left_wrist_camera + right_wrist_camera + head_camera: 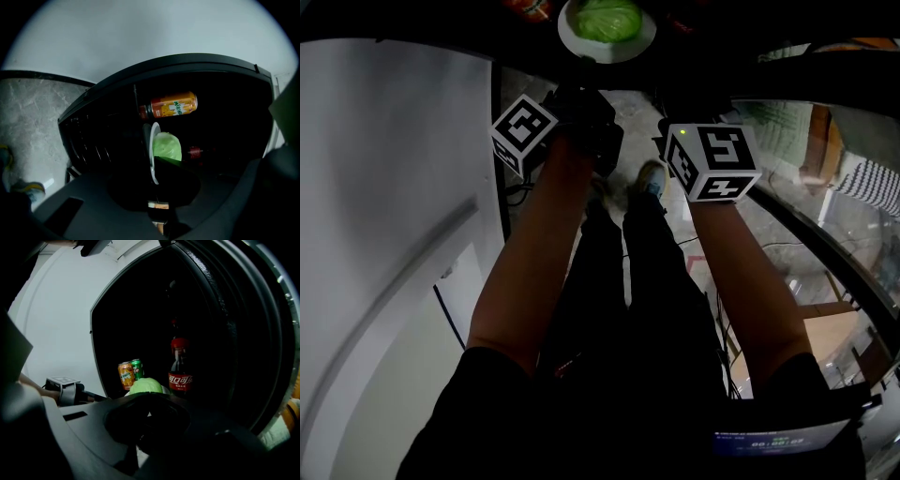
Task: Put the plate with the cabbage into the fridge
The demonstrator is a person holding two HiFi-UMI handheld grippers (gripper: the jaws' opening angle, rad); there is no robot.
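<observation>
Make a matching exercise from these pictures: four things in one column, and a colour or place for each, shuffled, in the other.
Things:
1. plate
2. cabbage
3. bottle
4. can left of the green can

Colour or place:
A. orange
B. red label
C. white
D. lying on the plate

Pairs: 1-C, 2-D, 3-B, 4-A

Mottled grey stone floor, dim light

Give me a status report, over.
Left gripper shut on plate rim. Right gripper by plate, grip unclear. Cabbage on plate, at fridge mouth. Cans and bottle close ahead.
</observation>
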